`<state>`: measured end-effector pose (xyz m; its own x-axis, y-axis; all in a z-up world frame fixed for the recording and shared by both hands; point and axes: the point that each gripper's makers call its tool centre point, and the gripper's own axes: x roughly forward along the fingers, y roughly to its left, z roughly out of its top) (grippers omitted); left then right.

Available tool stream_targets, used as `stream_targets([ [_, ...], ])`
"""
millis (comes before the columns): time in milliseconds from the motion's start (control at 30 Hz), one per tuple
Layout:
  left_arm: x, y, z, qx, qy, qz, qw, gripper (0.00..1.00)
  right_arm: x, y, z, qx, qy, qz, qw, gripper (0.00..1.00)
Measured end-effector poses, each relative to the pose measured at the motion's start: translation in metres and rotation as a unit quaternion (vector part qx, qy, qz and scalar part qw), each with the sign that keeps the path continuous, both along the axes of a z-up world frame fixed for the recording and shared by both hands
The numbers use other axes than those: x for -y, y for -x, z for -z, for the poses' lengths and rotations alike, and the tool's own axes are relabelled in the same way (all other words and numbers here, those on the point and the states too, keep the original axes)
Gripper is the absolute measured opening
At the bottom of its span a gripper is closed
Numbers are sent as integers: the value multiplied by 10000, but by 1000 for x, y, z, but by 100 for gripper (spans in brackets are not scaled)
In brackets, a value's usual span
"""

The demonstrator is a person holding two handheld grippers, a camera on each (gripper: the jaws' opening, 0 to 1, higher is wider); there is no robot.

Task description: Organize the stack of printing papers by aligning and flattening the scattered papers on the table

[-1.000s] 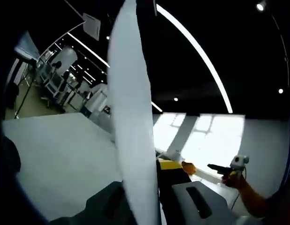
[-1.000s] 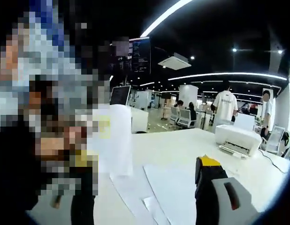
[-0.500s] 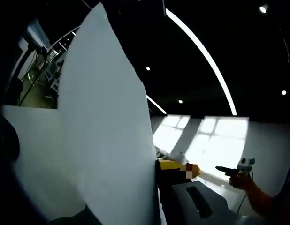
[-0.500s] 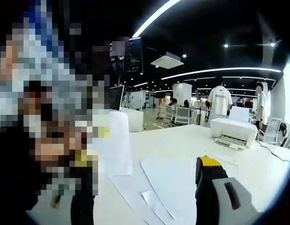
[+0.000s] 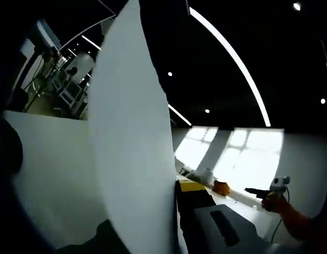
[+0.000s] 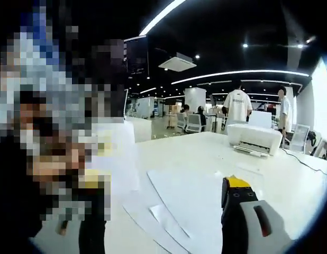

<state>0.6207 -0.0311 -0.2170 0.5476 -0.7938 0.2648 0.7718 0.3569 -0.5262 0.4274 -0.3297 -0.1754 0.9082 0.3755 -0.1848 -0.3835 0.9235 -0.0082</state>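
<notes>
Jaws of your left gripper [image 5: 176, 211] pinch 1 sheet [image 5: 134, 153], held upright above the worktop [image 6: 206, 153]; your right gripper [image 6: 235, 211] I cannot tell. Loose papers [image 6: 184, 203] lie near it. Next, lower the sheet onto them squarely. Since 0.5 s ago it turned more edge-on.

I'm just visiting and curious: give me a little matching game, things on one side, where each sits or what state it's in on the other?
Things:
1. sheet of paper
2. loose papers
3. printer
4. person in a white shirt

Places or states:
A. standing beyond the table
B. lying flat on the white table
C. held upright in the left hand-held gripper
D. at the table's far edge

Pairs: 1-C, 2-B, 3-D, 4-A
</notes>
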Motion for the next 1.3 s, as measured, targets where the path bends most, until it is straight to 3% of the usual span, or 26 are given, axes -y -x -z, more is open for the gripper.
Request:
stream_targets([
  [67, 0, 1, 0, 227, -124, -74, 9996, 6, 2, 0, 3, -11, -61, 27, 10000, 85],
  [167, 3, 8, -1, 343, -156, -18, 9993, 6, 6, 2, 2, 95, -459, 73, 9989, 84],
  [267, 2, 9, -2, 422, -161, -56, 9990, 6, 19, 1, 8, 81, -581, 315, 9978, 84],
  [433, -2, 7, -5, 321, 88, -13, 9994, 5, 34, -1, 19, 9, -530, 710, 9961, 84],
  [633, 2, 10, -3, 383, -26, 68, 9992, 6, 43, -7, 28, -40, -457, 1128, 9926, 84],
  [1000, 4, 11, -4, 413, -12, 132, 9991, 6, 48, -41, 46, -113, -126, 1328, 9910, 85],
  [1300, 6, 12, -3, 371, 0, 228, 9990, 6, 64, -76, 63, -271, -125, 1371, 9901, 85],
])
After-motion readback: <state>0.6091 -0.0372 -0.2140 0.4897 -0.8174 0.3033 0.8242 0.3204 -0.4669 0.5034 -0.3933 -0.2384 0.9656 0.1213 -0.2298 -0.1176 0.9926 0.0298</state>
